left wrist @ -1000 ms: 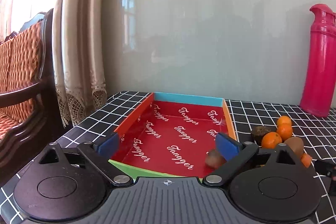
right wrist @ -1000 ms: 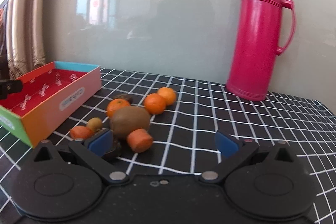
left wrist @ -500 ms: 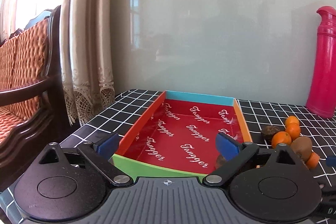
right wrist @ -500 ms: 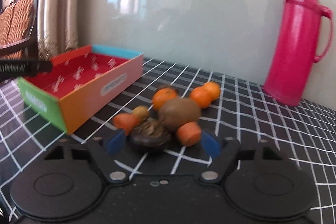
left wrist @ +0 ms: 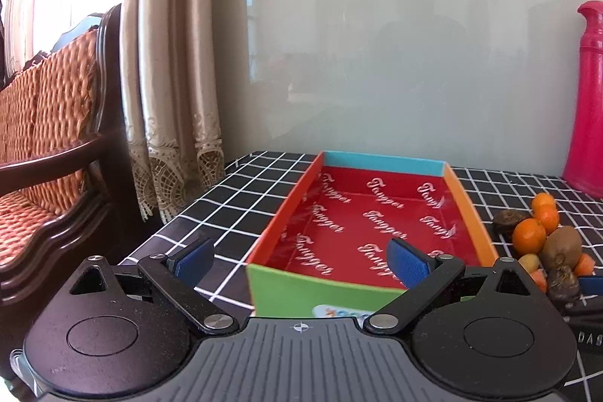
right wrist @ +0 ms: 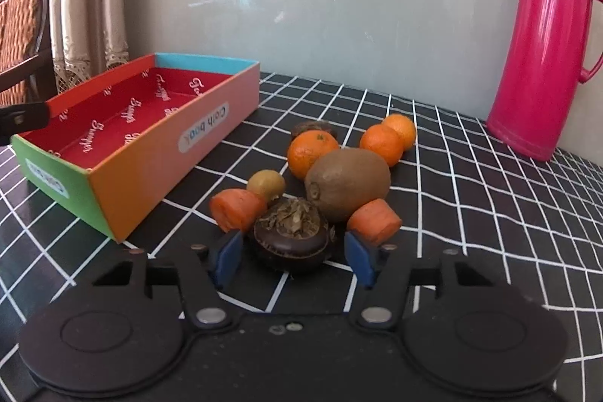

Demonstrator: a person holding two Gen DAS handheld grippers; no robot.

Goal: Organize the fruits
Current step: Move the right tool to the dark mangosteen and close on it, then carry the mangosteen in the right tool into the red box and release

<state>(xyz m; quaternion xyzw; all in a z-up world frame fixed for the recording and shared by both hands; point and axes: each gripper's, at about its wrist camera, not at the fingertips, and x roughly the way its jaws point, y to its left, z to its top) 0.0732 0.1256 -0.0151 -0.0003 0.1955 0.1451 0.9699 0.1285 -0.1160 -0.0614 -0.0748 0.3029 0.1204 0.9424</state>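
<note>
None of the fruit is seen inside the box in the left wrist view, though its near right corner is hidden behind a blue pad; by that showing, most of the task is judged left to do. The box lies on the table with its long axis running from the near edge toward the wall, green end nearest. The left gripper is held wide open and empty, just short of the green end. The fruit pile is seen to the right of the box, apart from it.

In the right wrist view, the pile is shown unsorted: a dark fruit, a kiwi, oranges and carrot pieces, all close together beside the box's orange long side. The right gripper is held open with the dark fruit between its pads, gaps visible on both sides, so nothing is gripped yet. The dark fruit sits stem crown upward; the kiwi's long axis lies roughly across the view.
</note>
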